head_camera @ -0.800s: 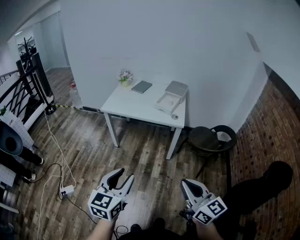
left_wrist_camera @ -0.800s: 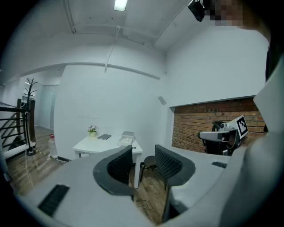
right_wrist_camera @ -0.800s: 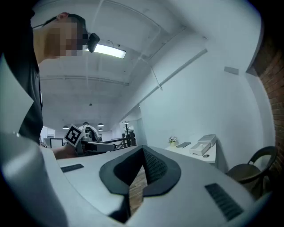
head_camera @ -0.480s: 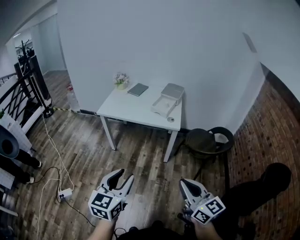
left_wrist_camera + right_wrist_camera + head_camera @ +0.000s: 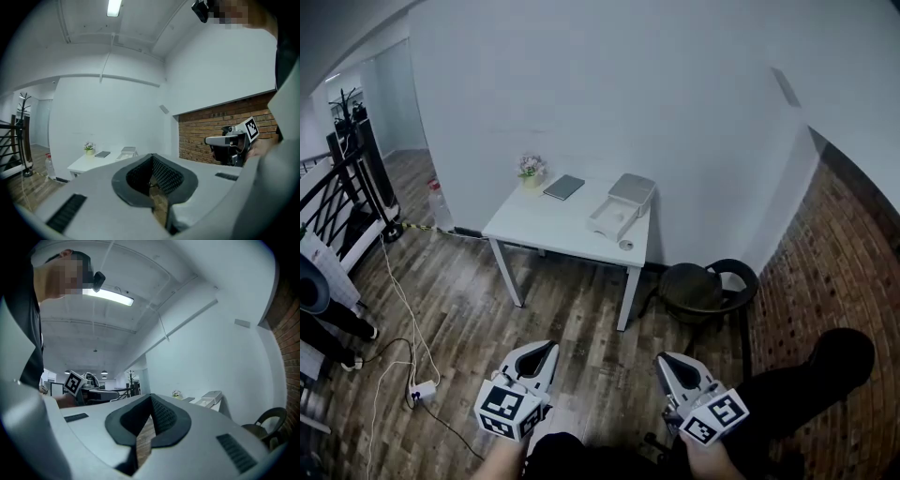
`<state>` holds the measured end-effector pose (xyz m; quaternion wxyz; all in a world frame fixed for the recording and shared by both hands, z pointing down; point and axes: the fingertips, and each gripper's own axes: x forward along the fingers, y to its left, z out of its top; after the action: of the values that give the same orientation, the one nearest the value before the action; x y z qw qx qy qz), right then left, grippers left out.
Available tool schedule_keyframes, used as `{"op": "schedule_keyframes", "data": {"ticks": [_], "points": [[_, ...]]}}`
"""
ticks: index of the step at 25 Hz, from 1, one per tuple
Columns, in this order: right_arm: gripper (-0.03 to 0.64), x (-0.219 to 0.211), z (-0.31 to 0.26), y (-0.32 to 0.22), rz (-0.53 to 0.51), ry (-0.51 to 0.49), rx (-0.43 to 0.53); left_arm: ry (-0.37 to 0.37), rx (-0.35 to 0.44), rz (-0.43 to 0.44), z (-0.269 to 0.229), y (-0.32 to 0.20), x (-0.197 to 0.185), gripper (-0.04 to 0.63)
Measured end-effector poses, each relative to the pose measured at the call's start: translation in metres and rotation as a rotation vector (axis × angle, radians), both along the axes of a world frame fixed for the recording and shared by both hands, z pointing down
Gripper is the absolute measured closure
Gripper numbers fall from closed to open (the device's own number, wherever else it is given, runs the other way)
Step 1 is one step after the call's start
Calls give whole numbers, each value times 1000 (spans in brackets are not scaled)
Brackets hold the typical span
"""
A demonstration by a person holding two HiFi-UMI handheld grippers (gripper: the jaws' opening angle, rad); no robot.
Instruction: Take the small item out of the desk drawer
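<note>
- Left hand-held gripper (image 5: 539, 350) is low in the head view with its jaws closed tip to tip. Its own view shows only floor through the slit between the ribbed pads (image 5: 164, 174), so it is carrying nothing.
- Right hand-held gripper (image 5: 672, 362) is the same: jaws pressed together and empty, held level beside its partner, with wooden floor under both.
- Both noses point across open floor at the white bench (image 5: 544, 220), which stands well apart from them against the pale wall.
- The target sits on the right-hand end of that bench: a small white drawer unit (image 5: 621, 202) with what looks like its tray pulled out towards the front edge.
- Its long axis runs from the wall out towards the person, slanting a little leftward.
- Whatever small item is in that tray is too far off to make out.
- A tiny pale object (image 5: 625, 245) sits near the front right corner of the bench, and I can't tell what it is.
- The drawer unit lies ahead and between the two gripper lines. It shows left of the jaws in the left gripper view (image 5: 127, 151) and right of them in the right gripper view (image 5: 211, 398).
- My call is that the right side has the slightly shorter line in.
- A walk forward has to come before any reach, and the dark chair (image 5: 703, 286) just right of the bench will crowd that side.
</note>
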<state>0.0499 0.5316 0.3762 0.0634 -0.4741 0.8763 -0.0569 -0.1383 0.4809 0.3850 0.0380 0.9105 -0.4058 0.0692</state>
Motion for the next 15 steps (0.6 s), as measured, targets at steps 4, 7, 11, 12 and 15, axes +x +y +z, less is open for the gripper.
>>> {"op": "schedule_keyframes", "data": {"ticks": [4, 7, 11, 12, 15], "points": [[614, 14, 2, -5, -7, -56, -19, 2, -20, -16, 5, -5, 9, 584], [614, 18, 6, -10, -15, -74, -32, 3, -28, -19, 9, -16, 13, 584], [614, 21, 22, -34, -14, -91, -72, 2, -42, 0, 18, -46, 23, 584], [614, 21, 27, -43, -17, -91, -85, 4, -46, 7, 21, -55, 25, 584], [614, 20, 41, -77, -18, -92, -113, 9, -73, 19, 38, -92, 27, 584]]}}
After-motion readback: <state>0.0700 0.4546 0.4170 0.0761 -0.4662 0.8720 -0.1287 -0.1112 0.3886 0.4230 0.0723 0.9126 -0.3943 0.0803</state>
